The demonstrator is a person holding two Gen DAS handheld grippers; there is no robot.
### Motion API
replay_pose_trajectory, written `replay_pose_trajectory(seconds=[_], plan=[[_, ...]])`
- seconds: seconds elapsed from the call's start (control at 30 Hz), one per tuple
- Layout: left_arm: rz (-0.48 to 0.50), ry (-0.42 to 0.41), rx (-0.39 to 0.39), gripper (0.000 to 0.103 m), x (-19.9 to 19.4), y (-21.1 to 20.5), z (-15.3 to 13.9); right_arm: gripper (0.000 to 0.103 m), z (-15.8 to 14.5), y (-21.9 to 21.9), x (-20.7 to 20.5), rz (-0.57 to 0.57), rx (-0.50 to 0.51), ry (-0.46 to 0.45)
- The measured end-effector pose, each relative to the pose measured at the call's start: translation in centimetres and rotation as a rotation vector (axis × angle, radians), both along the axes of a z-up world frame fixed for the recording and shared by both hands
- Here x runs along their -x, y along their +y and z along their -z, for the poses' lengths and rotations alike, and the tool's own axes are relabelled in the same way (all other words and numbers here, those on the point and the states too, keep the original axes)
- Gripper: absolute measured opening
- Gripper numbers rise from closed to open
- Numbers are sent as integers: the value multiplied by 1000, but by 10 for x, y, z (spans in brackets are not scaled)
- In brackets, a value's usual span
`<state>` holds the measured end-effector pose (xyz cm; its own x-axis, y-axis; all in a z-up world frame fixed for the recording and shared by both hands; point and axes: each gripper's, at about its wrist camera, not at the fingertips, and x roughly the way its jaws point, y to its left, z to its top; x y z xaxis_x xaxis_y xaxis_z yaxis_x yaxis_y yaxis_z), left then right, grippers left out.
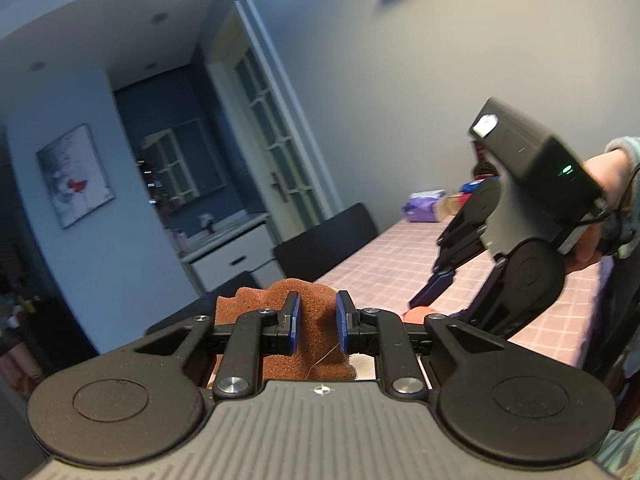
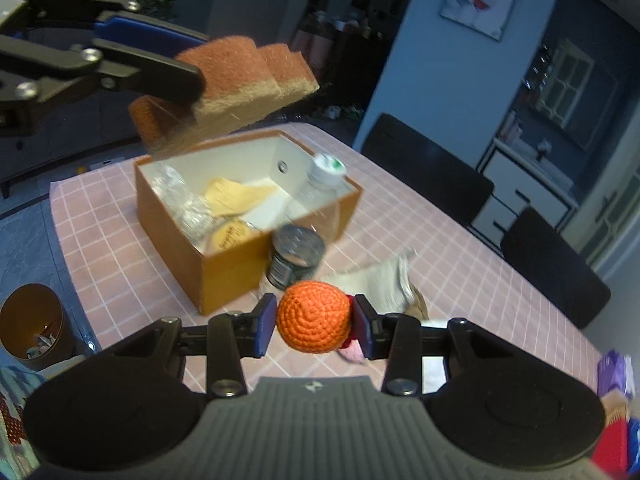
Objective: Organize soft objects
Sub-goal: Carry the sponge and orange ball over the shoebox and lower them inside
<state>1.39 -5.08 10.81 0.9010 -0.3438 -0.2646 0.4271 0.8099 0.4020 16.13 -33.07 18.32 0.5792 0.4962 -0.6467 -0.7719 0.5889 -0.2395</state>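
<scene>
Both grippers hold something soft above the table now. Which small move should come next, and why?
Probably lower the left gripper a little toward the open orange cardboard box. It grips the orange sponge with a tan underside above the box's far corner. The right gripper, clamped on the orange crocheted ball, sits nearer the camera, short of the box.

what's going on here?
A person is holding a gripper in each hand above a pink checked table. The left gripper is clamped on an orange sponge; the right gripper is squeezing an orange crocheted ball. Both are held in the air near an open box containing a plastic bottle and crumpled wrappers.
</scene>
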Motion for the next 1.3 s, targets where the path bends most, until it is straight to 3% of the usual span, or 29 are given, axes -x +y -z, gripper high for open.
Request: replay_pose_trajectory(seconds=[0.3, 0.63, 0.97, 1.3], plan=[[-119, -22, -6, 20, -2, 30, 3, 41, -16, 57, 11, -124, 21, -31], [-202, 21, -10, 20, -14, 73, 11, 41, -12, 124, 1, -200, 78, -39], [-203, 106, -24, 20, -44, 106, 24, 41, 1, 178, -40, -179, 154, -31], [-188, 213, -47, 20, -87, 128, 49, 41, 35, 222, -89, -88, 274, 32]])
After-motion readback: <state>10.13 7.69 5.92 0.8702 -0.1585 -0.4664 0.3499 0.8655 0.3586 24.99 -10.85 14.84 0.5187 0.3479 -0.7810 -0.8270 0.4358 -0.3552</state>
